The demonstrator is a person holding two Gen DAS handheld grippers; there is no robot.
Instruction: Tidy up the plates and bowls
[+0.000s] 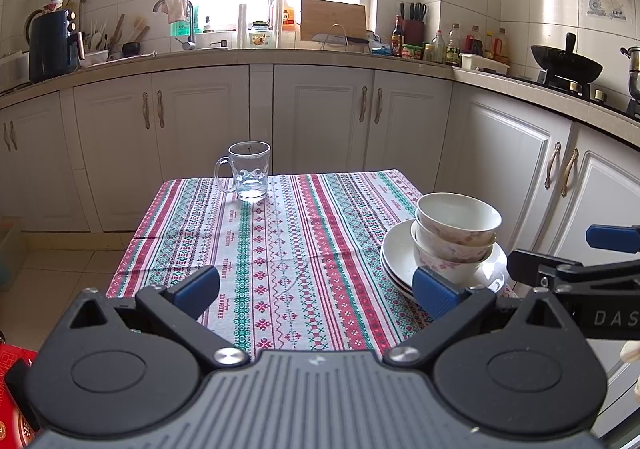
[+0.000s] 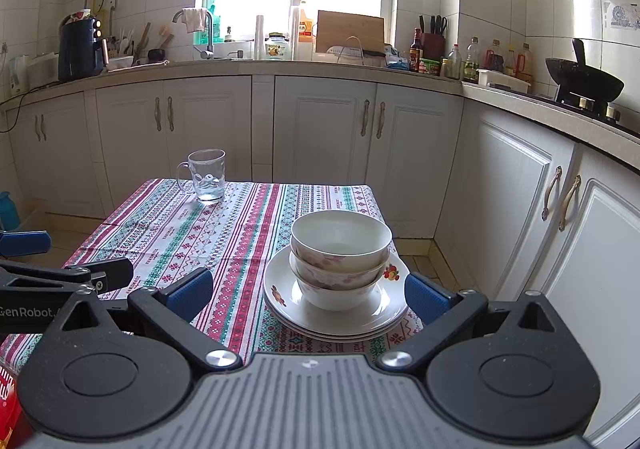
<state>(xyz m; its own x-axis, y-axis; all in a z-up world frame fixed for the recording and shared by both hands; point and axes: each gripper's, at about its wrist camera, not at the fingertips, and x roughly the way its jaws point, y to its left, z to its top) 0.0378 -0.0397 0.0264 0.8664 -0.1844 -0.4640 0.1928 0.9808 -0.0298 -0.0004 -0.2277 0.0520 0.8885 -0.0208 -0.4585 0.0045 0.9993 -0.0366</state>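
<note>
A stack of white floral bowls [image 2: 341,249] sits nested on a stack of white plates [image 2: 384,309] near the table's right front corner. In the left wrist view the same bowls [image 1: 456,233] and plates [image 1: 398,253] lie at the right. My right gripper [image 2: 308,295] is open, its blue fingers on either side of the plate stack, just in front of it. My left gripper [image 1: 316,291] is open over bare tablecloth, left of the stack. The right gripper's fingers [image 1: 612,239] show at the left wrist view's right edge.
A glass mug [image 1: 248,171] stands at the far left of the table, whose striped cloth [image 1: 280,241] covers it. White cabinets [image 1: 320,117] and a cluttered counter run behind and to the right, with a wok [image 1: 566,63] on the stove. A red box [image 1: 12,389] sits at lower left.
</note>
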